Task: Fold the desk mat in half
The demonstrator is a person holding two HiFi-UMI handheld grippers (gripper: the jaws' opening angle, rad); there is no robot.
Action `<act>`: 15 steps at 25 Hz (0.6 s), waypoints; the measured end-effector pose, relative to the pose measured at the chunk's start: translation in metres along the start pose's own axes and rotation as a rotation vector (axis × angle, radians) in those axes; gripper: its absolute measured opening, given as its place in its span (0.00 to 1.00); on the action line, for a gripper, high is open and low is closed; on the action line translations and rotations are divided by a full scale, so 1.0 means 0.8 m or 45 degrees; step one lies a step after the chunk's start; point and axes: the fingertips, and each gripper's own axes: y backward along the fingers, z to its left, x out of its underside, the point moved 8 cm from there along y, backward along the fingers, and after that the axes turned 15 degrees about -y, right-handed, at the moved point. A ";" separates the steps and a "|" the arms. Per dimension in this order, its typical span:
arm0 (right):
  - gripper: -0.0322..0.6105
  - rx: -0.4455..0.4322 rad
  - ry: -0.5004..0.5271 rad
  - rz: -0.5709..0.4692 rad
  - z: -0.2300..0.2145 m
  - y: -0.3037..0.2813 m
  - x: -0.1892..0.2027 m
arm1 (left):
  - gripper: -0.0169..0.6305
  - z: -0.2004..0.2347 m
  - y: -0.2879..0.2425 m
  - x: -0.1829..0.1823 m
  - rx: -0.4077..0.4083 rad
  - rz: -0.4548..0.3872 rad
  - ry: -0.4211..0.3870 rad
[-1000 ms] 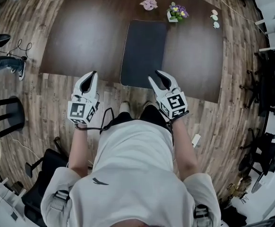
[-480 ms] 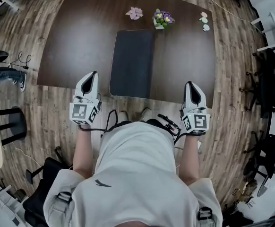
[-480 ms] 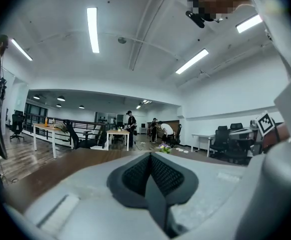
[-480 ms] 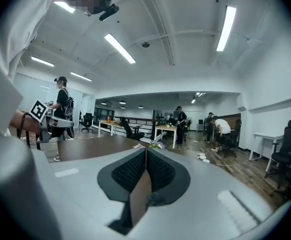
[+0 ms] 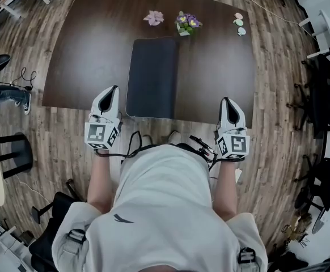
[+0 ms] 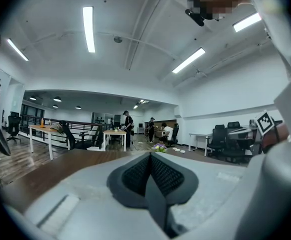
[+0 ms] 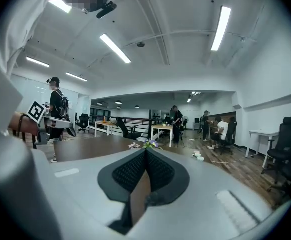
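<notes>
A dark grey desk mat (image 5: pixel 152 77) lies folded into a narrow strip on the dark brown table (image 5: pixel 80 55), running from the near edge toward the far side. My left gripper (image 5: pixel 111 89) hovers at the table's near edge, just left of the mat, jaws shut with nothing in them. My right gripper (image 5: pixel 227 102) is over the near edge well right of the mat, also shut and empty. In both gripper views the jaws point level across the table, tips together at the left gripper (image 6: pixel 149 155) and the right gripper (image 7: pixel 146 151).
A pink flower (image 5: pixel 153 18), a small pot of purple flowers (image 5: pixel 186 22) and some small round objects (image 5: pixel 238 22) sit along the table's far side. Office chairs (image 5: pixel 324 84) stand at the right. A person's leg (image 5: pixel 3 92) and a chair (image 5: pixel 12 140) are at the left.
My right gripper swung from the mat's near right corner out to the right and its jaws closed. The left gripper stayed put. The view shifted, so the table sits further left.
</notes>
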 end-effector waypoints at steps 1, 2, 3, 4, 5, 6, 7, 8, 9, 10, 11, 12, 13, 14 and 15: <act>0.05 0.003 -0.002 0.004 -0.002 0.000 0.001 | 0.04 -0.001 0.000 0.001 0.000 0.002 -0.001; 0.05 0.006 -0.003 0.006 -0.003 0.001 0.002 | 0.04 -0.001 -0.001 0.001 0.000 0.003 -0.001; 0.05 0.007 -0.006 0.009 -0.004 0.001 0.003 | 0.04 -0.002 -0.001 0.001 0.000 0.004 0.000; 0.05 0.007 -0.011 0.011 -0.005 0.002 0.003 | 0.04 -0.003 0.000 0.001 0.000 0.005 0.000; 0.05 0.006 -0.017 0.014 -0.005 0.004 0.004 | 0.04 -0.004 0.001 0.001 0.001 0.006 0.001; 0.05 0.004 -0.021 0.016 -0.005 0.005 0.004 | 0.04 -0.005 0.002 0.000 0.001 0.007 0.001; 0.05 0.002 -0.022 0.018 -0.005 0.006 0.004 | 0.04 -0.006 0.003 0.000 0.002 0.008 0.002; 0.05 0.000 -0.022 0.021 -0.005 0.007 0.005 | 0.04 -0.006 0.004 0.001 0.001 0.010 0.003; 0.05 -0.001 -0.024 0.024 -0.004 0.008 0.006 | 0.04 -0.007 0.005 0.001 0.000 0.011 0.004; 0.05 -0.001 -0.029 0.025 -0.004 0.008 0.008 | 0.04 -0.007 0.006 0.002 -0.001 0.013 0.005; 0.05 0.001 -0.037 0.025 -0.005 0.009 0.009 | 0.04 -0.007 0.007 0.003 -0.003 0.015 0.005; 0.05 0.003 -0.044 0.025 -0.006 0.010 0.010 | 0.04 -0.008 0.009 0.004 -0.005 0.017 0.005; 0.05 0.004 -0.050 0.025 -0.006 0.012 0.010 | 0.04 -0.008 0.010 0.005 -0.006 0.019 0.006; 0.05 0.005 -0.054 0.024 -0.006 0.013 0.010 | 0.04 -0.009 0.012 0.005 -0.008 0.019 0.006; 0.05 0.006 -0.057 0.023 -0.006 0.015 0.009 | 0.04 -0.010 0.014 0.005 -0.009 0.019 0.007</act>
